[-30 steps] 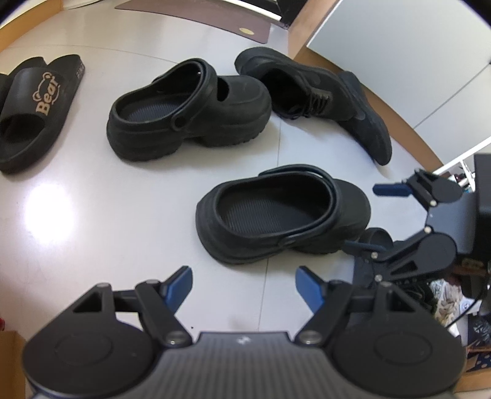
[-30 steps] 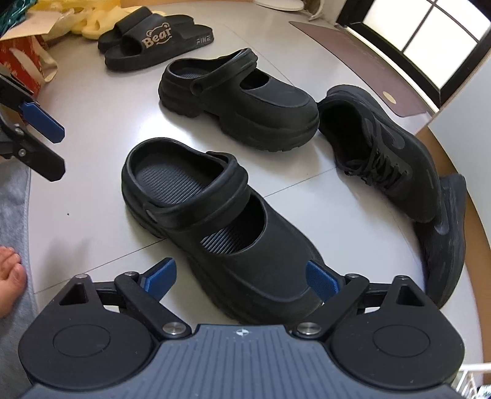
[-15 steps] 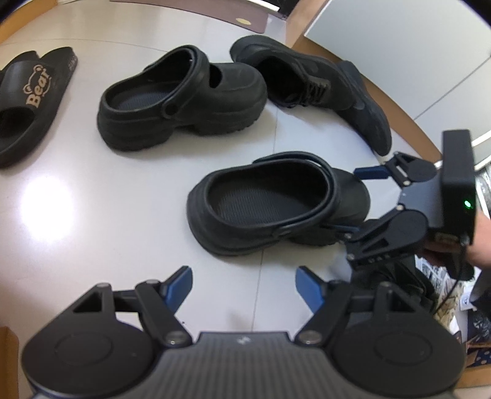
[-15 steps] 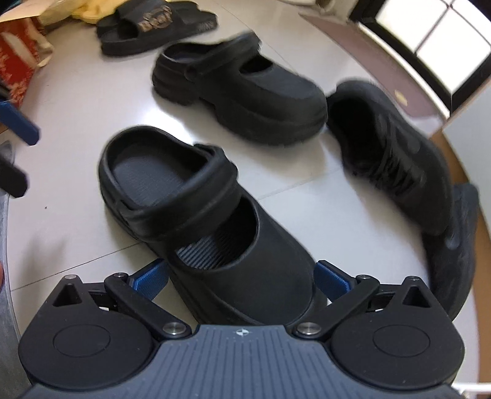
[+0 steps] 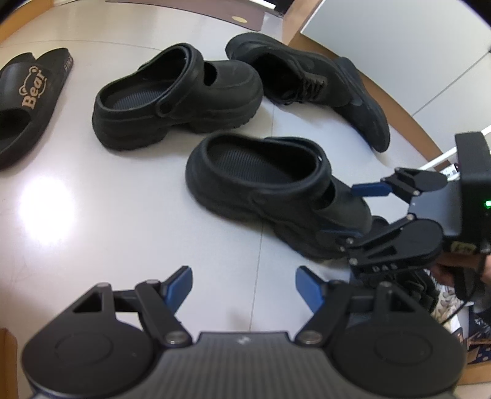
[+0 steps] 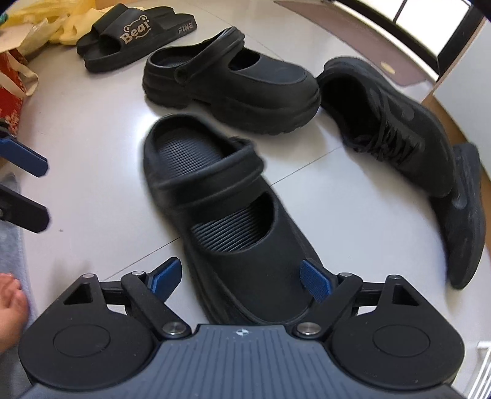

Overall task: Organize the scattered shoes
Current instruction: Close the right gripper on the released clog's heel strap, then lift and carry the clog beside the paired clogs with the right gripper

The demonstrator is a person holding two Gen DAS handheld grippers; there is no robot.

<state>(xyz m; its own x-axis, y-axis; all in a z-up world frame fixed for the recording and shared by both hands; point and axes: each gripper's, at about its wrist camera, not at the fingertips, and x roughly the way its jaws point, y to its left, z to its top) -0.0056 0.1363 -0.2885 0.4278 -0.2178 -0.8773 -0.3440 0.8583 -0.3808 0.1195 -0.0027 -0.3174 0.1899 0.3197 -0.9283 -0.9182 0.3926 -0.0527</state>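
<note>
Two black clogs lie on the pale tiled floor. The near clog (image 5: 260, 175) (image 6: 254, 261) has its toe between the jaws of my right gripper (image 6: 241, 277) (image 5: 340, 211), which are closing. One pad touches its side; the other stands just off it. The far clog (image 5: 184, 92) (image 6: 245, 79) sits behind it. A black lace-up sneaker (image 5: 307, 73) (image 6: 399, 122) stands to the right, its mate (image 5: 368, 113) (image 6: 463, 214) lying on its side. Black "Bear" slides (image 5: 27, 95) (image 6: 132, 33) lie at the far left. My left gripper (image 5: 244, 284) (image 6: 46, 191) hangs open over bare floor.
A brown mat (image 5: 214, 9) lies at the back by the window. A wooden skirting (image 5: 399, 101) and white wall bound the right. Yellow slippers (image 6: 70, 27) and a red bag (image 6: 9, 92) sit at the far left. A bare foot (image 6: 9, 304) shows at the lower left.
My right gripper came down around the near clog's toe and its jaws narrowed. The clog has turned, its heel swinging toward the far clog. The left gripper stayed put.
</note>
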